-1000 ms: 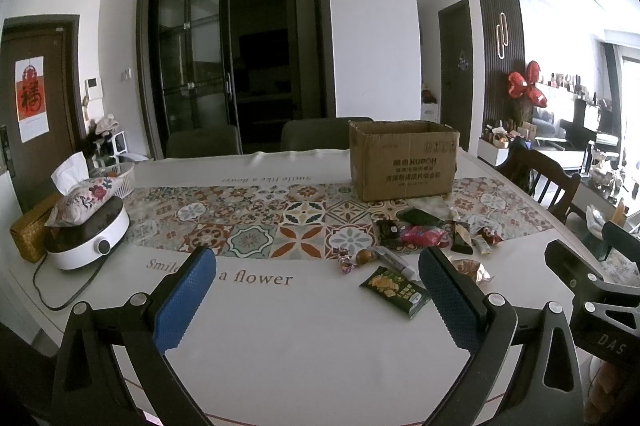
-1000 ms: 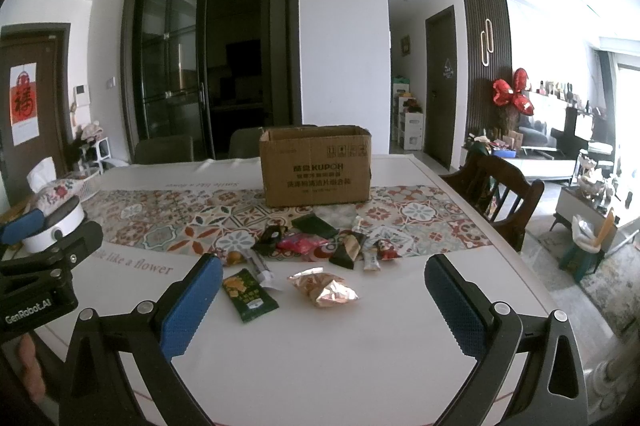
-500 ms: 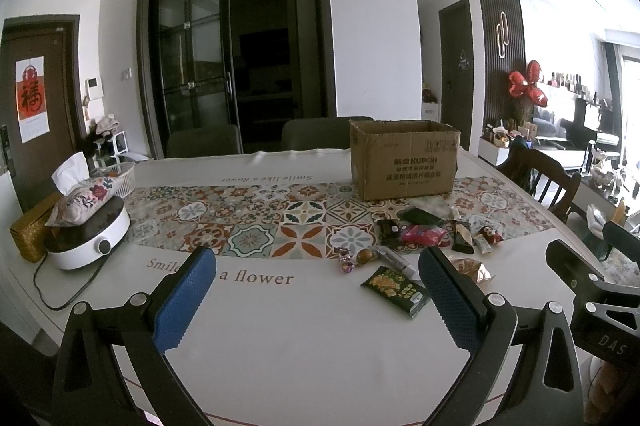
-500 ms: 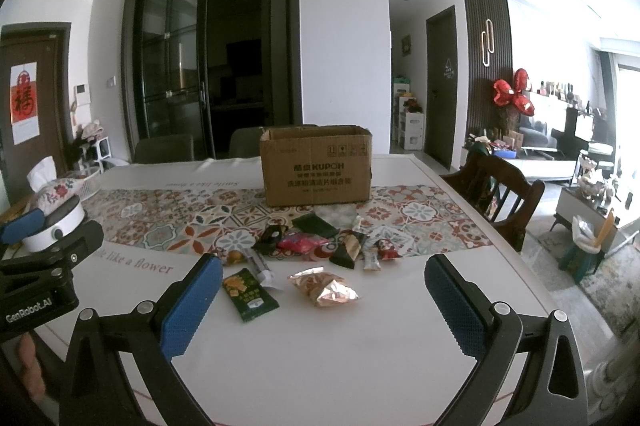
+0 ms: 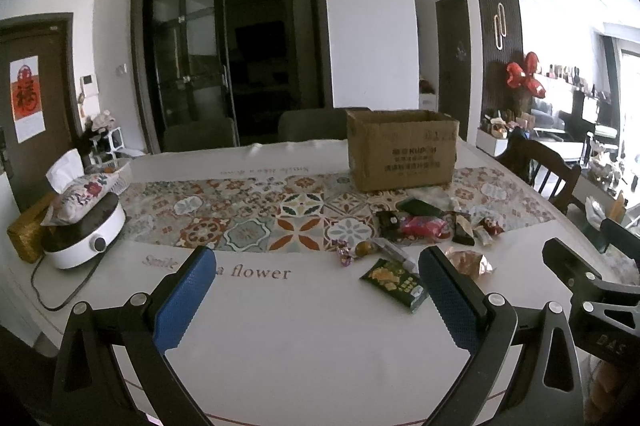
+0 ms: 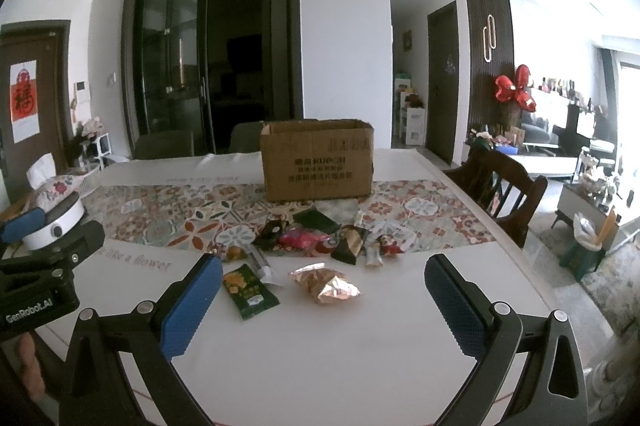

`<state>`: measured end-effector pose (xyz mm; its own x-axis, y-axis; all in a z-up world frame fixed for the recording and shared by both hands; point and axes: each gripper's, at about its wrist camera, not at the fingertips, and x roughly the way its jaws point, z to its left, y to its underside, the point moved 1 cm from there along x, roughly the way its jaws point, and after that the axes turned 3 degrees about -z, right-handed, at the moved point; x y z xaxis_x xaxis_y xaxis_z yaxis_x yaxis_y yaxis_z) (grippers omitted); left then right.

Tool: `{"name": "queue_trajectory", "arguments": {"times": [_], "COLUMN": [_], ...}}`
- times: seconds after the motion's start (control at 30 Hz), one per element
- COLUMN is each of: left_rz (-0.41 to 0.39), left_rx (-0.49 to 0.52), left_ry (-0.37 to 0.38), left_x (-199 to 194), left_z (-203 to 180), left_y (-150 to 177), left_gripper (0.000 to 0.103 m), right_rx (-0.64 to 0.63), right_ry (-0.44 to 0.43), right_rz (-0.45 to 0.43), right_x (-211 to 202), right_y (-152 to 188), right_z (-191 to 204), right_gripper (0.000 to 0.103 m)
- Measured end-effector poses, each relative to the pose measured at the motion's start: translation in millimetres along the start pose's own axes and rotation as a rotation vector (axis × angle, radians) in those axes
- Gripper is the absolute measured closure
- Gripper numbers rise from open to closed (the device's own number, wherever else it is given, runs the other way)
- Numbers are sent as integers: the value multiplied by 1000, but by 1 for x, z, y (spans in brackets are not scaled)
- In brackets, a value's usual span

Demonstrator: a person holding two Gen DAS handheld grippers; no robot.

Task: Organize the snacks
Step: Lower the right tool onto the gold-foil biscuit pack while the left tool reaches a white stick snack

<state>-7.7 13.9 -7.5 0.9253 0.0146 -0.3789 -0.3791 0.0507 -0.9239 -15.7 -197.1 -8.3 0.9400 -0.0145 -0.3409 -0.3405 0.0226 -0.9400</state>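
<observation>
- one wide table (image 6: pixel 360 346) carried everything, with a patterned runner (image 6: pixel 168 222) across its middle; the near part lay bare, likely as working room.
- one cardboard box (image 6: pixel 316 162) stood upright and open-topped on the runner at the far side, just behind the snacks; it seemed the likely place to put them, though its inside could not be seen.
- one white appliance (image 5: pixel 82 230) sat at the table's left edge with a tissue pouch (image 5: pixel 78 186) resting on top, well apart from the task.
- both tools hovered low over the near edge, aimed toward the pile: the left hand-held gripper (image 5: pixel 316 302) had its blue pads spread wide with nothing between them, and the right hand-held gripper (image 6: pixel 324 306) was likewise spread and empty.
- a loose heap of snacks (image 6: pixel 316 238) lay on the runner's near border, just in front of the box.
- a crumpled foil packet (image 6: pixel 326 284) lay nearest, on the bare cloth, framed between the right tool's pads, so it looked the easiest first pick.
- a green packet (image 6: pixel 248 292) lay flat just left of it, near a thin tube-like item (image 6: pixel 260 262); nothing had yet been lifted.
</observation>
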Motion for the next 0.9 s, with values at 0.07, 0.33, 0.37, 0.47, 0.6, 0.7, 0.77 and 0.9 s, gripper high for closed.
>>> {"name": "queue_trajectory", "arguments": {"times": [0.07,0.33,0.37,0.47,0.6,0.7,0.77,0.9], "left_rz": [19,68,80,104,138,170,188,234], "left_rx": [3,26,29,42,55,56,55,30], "left_ry": [14,27,31,45,72,103,121,180], "left_x": [6,30,35,48,67,83,94,115], "left_z": [-1,-10,-12,-17,-24,-30,-34,-42], "left_y": [2,6,5,6,6,3,1,-2], "left_gripper": [0,2,4,9,14,20,24,33], "right_rx": [-2,-12,-9,-7,-16,-25,-31,-28], "right_ry": [-4,-13,-14,-13,-7,-8,-12,-27], "right_rz": [10,71,80,111,142,164,180,213], "right_x": [2,33,36,49,67,81,89,108], "right_y": [1,10,11,15,19,22,24,27], "right_z": [1,-1,-2,-5,-6,-8,-9,-11], "right_gripper": [1,1,1,1,1,2,5,8]}}
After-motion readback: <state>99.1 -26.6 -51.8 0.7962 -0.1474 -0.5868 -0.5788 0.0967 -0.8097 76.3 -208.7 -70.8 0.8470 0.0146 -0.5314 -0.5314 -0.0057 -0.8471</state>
